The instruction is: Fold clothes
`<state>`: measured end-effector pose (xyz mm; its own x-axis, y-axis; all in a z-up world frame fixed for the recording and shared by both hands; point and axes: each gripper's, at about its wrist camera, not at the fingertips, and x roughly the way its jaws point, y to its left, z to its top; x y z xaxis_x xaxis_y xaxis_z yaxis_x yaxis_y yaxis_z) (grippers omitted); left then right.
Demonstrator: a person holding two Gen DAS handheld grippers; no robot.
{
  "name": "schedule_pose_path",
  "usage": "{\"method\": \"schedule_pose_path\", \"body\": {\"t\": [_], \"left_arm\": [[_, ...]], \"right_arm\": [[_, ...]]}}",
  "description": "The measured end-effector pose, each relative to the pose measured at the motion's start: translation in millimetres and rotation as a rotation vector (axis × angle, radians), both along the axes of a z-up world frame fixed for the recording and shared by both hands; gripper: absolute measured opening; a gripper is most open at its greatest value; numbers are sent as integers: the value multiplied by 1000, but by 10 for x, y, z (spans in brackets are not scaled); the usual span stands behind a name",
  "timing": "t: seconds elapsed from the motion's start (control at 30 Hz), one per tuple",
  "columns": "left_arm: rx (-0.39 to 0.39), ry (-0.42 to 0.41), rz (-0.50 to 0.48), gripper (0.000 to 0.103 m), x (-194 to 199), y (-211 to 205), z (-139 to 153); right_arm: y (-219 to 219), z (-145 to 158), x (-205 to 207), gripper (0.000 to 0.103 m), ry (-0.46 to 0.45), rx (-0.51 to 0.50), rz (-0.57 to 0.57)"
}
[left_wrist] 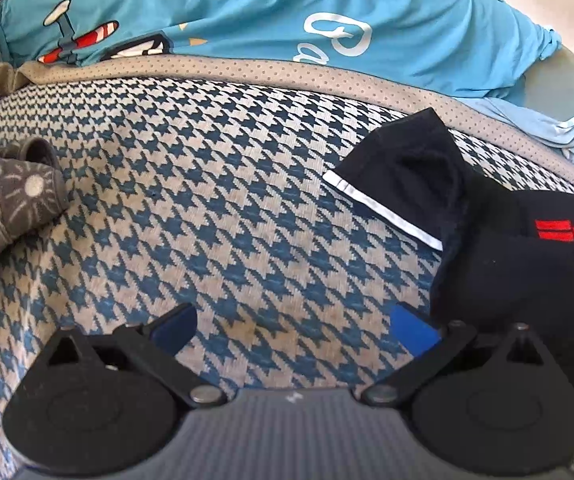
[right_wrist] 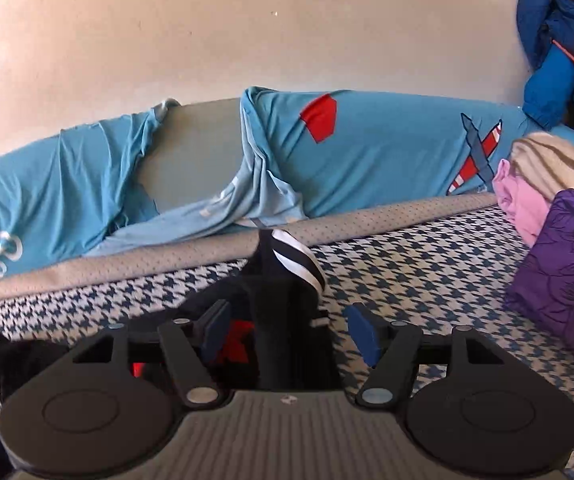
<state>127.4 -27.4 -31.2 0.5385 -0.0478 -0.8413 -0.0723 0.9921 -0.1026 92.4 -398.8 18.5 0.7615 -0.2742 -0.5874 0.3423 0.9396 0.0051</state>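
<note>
Right tongs point(right_wrist: 291, 332) stand spread, a black garment point(right_wrist: 275, 308) between the pads, unpinched; left tongs point(left_wrist: 295, 328) spread, empty, just beside it. It lies bunched on the houndstooth mattress point(left_wrist: 207, 200). Judged step: release. Next: regrip an edge. Red lettering point(left_wrist: 571, 232) unreadable.

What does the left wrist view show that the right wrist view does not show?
Only the left wrist view shows the grey patterned socks at the left edge and the open left tool over bare cover.

Only the right wrist view shows the purple garment, the pink garment, the blue jacket, the wall, and the open right tool around the black cloth.

Both show the black garment, the houndstooth cover and the blue sheet.
</note>
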Motion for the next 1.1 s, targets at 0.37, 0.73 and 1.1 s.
{"method": "schedule_pose_path", "body": {"t": [0.37, 0.73, 1.1], "left_arm": [[11, -15, 101, 103, 9, 255, 66], [3, 11, 139, 103, 45, 406, 98], [-24, 31, 146, 103, 46, 474, 96]], "right_arm": [[640, 72, -157, 64, -105, 115, 350], [1582, -213, 24, 64, -41, 91, 592], [2053, -543, 200, 58, -15, -65, 610]]}}
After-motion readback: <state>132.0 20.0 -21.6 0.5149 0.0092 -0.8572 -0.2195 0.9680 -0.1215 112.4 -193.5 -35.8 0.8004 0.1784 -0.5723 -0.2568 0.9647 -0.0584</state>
